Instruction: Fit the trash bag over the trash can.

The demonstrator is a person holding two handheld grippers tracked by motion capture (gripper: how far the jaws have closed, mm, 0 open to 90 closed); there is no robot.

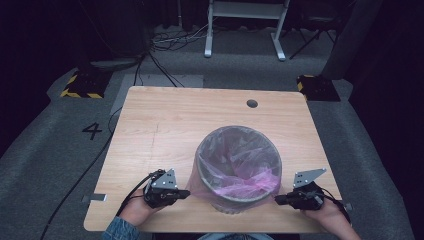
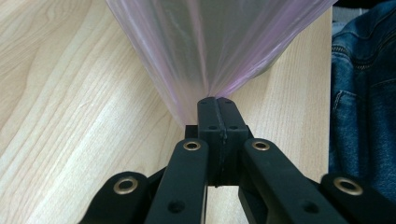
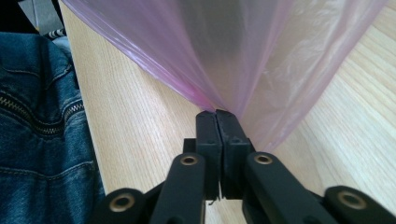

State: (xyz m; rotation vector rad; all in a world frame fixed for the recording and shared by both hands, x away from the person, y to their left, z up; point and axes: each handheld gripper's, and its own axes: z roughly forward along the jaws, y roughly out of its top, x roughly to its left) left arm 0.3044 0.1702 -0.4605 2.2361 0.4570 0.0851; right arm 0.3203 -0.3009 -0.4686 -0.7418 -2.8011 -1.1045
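Note:
A grey round bin (image 1: 226, 206) stands on the wooden table (image 1: 165, 125), near its front edge. A thin pink plastic bag (image 1: 239, 165) lines it and drapes over the rim. My left gripper (image 1: 186, 193) is at the bin's left side, shut on the pink bag (image 2: 219, 51), whose film is drawn taut into its tips. My right gripper (image 1: 277, 199) is at the bin's right side, shut on the pink bag (image 3: 243, 51) in the same way, the film stretched to a point between its closed jaws.
A small round hole (image 1: 252, 103) sits near the table's far edge. The table's front edge and a person's denim clothing (image 2: 362, 93) lie close beside both grippers. Cables (image 1: 165, 70) and a white frame (image 1: 245, 25) are on the floor beyond the table.

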